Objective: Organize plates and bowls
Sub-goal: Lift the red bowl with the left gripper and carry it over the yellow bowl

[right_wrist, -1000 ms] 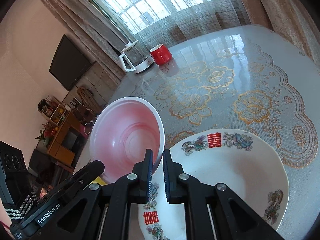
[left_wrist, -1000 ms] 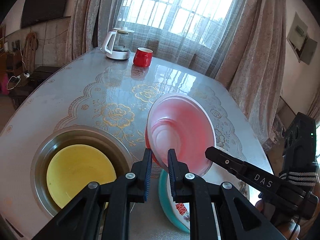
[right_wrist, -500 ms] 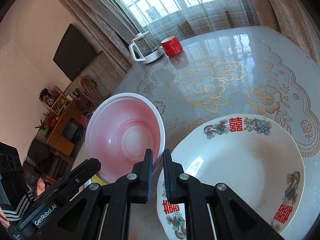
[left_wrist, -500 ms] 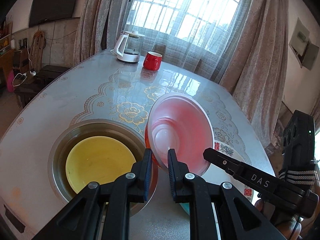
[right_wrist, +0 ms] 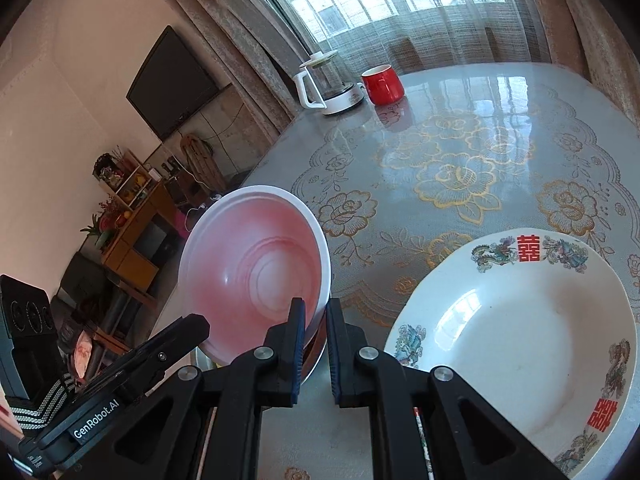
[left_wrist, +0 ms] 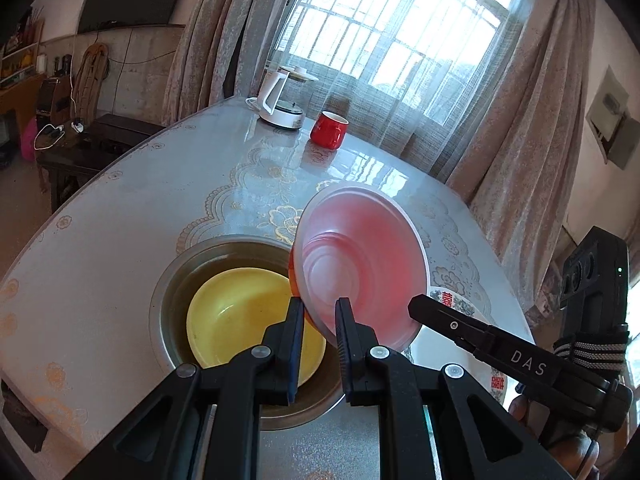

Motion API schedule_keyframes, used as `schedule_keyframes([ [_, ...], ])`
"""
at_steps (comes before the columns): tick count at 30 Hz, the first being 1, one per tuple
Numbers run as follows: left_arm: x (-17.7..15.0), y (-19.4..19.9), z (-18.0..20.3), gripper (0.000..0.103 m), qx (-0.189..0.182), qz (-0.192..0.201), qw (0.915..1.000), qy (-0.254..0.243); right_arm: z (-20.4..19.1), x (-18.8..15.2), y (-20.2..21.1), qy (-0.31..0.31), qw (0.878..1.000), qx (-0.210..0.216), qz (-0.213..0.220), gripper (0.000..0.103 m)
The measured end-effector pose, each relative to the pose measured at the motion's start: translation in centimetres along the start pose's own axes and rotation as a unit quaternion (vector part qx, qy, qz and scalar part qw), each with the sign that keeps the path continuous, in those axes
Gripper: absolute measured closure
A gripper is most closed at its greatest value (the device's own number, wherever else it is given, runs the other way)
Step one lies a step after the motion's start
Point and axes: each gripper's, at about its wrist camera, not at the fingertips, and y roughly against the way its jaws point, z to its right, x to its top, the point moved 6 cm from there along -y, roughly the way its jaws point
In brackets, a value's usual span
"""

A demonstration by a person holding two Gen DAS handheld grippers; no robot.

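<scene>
Over the metal basin (left_wrist: pixel 168 280): pink bowl (left_wrist: pixel 360 264), tilted on edge above the yellow bowl (left_wrist: pixel 240 320).
Left gripper (left_wrist: pixel 319 324): clamped on the pink bowl's near rim.
Right gripper (right_wrist: pixel 316 330): fingers narrowly parted, straddling the same rim; grip uncertain.
Patterned plate (right_wrist: pixel 512 332): flat on the table (right_wrist: pixel 460 168), right of the pink bowl.

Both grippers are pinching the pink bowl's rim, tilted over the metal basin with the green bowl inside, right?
Not quite: the bowl inside the metal basin is yellow, as the left wrist view shows. The left gripper and right gripper do pinch the tilted pink bowl.
</scene>
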Motion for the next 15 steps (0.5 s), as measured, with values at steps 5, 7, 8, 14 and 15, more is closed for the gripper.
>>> schedule_keyframes([
  [5,-0.1,0.9,-2.3,0.088,-0.003,-0.002,0.9996,0.028,-1.8,-0.4,-0.9,0.015,1.0,0.02,-0.011,0.093],
  [7,-0.3,1.0,-3.1,0.088,0.002,-0.004,0.9994,0.035,-2.4,-0.7,-1.4,0.018,0.999,0.026,-0.019,0.092],
  [8,-0.5,1.1,-3.5,0.088,0.003,-0.006,0.9992,0.04,-2.6,-0.9,-1.6,0.017,0.999,0.03,-0.024,0.092],
  [14,-1.5,0.6,-5.4,0.088,0.014,-0.022,0.9977,0.063,-3.0,-2.0,-3.4,0.017,0.998,0.037,-0.05,0.091],
  [15,-1.7,0.4,-5.5,0.088,0.017,-0.025,0.9974,0.065,-2.9,-2.2,-3.6,0.018,0.998,0.036,-0.054,0.091],
])
